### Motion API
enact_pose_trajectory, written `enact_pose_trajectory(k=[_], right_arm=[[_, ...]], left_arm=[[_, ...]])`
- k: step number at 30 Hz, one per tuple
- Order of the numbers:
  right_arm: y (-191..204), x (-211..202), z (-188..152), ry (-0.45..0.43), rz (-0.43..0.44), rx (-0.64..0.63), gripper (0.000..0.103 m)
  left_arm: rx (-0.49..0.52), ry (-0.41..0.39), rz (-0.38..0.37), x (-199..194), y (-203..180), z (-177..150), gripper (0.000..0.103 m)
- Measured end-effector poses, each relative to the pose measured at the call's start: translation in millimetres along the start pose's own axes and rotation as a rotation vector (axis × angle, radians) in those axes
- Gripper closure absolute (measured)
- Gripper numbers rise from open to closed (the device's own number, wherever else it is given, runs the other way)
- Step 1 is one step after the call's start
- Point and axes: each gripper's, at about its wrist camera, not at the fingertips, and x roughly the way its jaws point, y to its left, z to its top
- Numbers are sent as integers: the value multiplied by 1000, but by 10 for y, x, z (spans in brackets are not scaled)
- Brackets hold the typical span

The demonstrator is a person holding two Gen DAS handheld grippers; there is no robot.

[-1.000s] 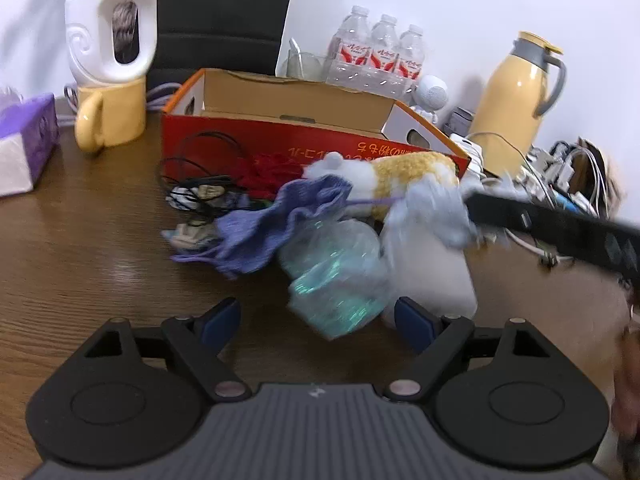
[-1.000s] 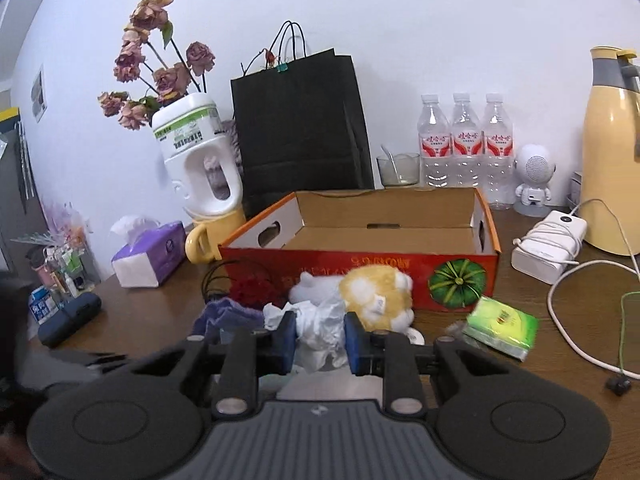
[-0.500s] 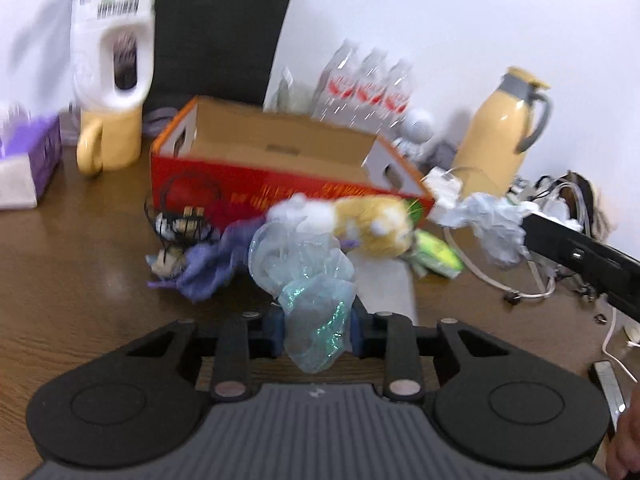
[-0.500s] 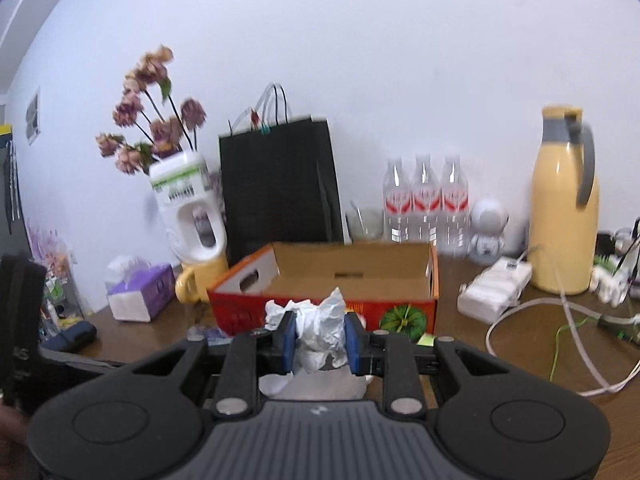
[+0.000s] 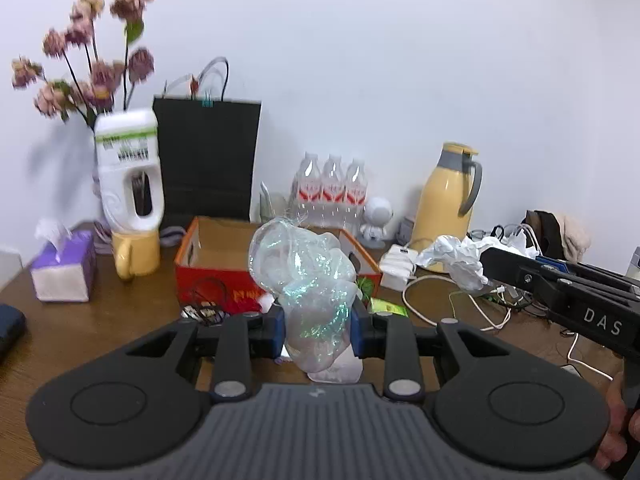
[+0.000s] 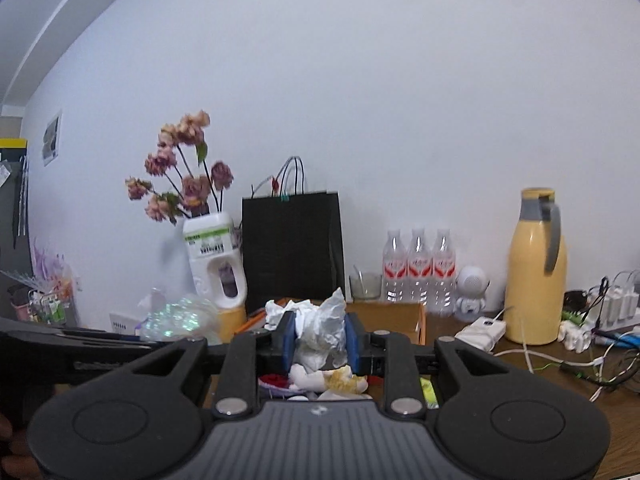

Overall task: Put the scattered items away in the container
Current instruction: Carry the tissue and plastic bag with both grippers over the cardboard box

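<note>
**A:** Your left gripper [image 5: 318,330] is clamped on the crumpled iridescent plastic bag [image 5: 308,280], pads pressing it from both sides, and your right gripper [image 6: 320,340] is pinched tight on the wad of white paper [image 6: 320,326]. Both loads are up off the table.

**B:** And the box?

**A:** The orange cardboard box [image 5: 208,276] sits straight ahead of your left gripper, open top, nothing visible inside it. In the right wrist view it lies behind the paper, mostly hidden.

**B:** How should you bring them in?

**A:** I'd say carry each one well past the near wall before you loosen the jaws. The bag is light and springy, so it will likely puff out and could catch on the rim; let it go low inside the box. Bring the grippers in side by side, not crossing, since they are close to each other.

**B:** What remains?

**A:** The plush toy [image 6: 340,380], the black cable coil [image 5: 206,300] and the green packet [image 5: 386,307] lie on the table [image 5: 120,308] in front of the box.
</note>
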Motion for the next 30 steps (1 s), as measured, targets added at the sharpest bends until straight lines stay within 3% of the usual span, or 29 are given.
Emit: enact_pose_trajectory(k=[4,9,13,20,30], right_arm=[[-1,9,15,3,3,0,79],[-90,365,69,26,-4,33,79],[-146,822,157,42,-19,19,79],[-481,1856,357,98,-45,44,79],[-844,2930,405,177,-74,41,79]], left_arm=[[11,-12,16,12,2,39,73],[-1,5,-9,354,90,212,72],[28,-8,27,869,99,435,72],[47,42,68,1844,250,813,72],[44,130,70,2897,451,1023,72]])
